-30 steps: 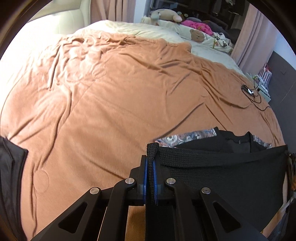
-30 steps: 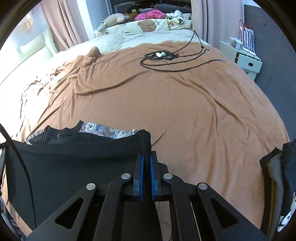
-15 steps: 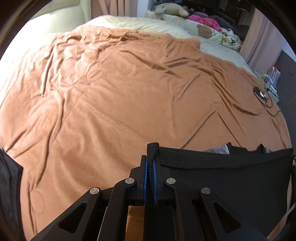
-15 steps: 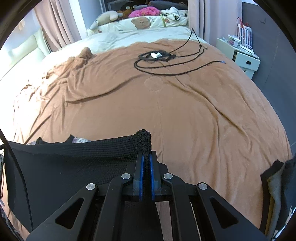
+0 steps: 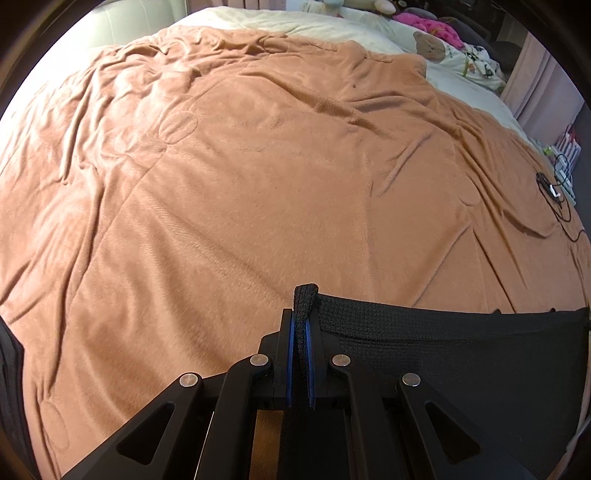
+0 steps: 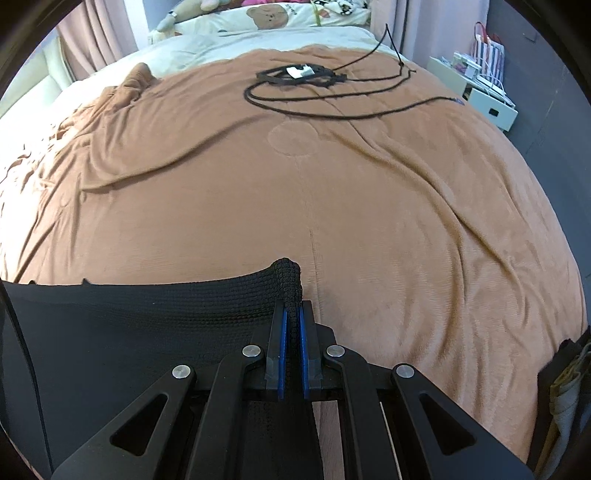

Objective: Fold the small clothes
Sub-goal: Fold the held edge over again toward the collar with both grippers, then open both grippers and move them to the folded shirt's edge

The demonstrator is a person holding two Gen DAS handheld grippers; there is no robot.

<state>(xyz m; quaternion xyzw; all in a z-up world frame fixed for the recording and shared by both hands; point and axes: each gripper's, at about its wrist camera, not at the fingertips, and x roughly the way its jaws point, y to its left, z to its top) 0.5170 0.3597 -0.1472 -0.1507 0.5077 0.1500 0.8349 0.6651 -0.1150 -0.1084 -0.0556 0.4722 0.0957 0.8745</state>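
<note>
A black knit garment (image 5: 443,354) is held stretched between the two tools, above the near part of the bed. Its upper ribbed edge is drawn almost straight from one corner to the other. One corner is pinched by the left hand-held gripper (image 5: 300,332), whose blue pads (image 5: 290,354) are closed on the fabric, and a small tuft of knit is seen above them. The other corner (image 6: 288,284) is clamped in the same way by the right hand-held gripper (image 6: 293,325). The bed is covered by a wrinkled brown blanket (image 6: 332,206). A coiled black cable (image 6: 314,85) is laid on the blanket, well apart from the garment. Pillows (image 6: 273,18) are placed at the far end. A white nightstand (image 6: 476,92) is seen beside the bed.
</note>
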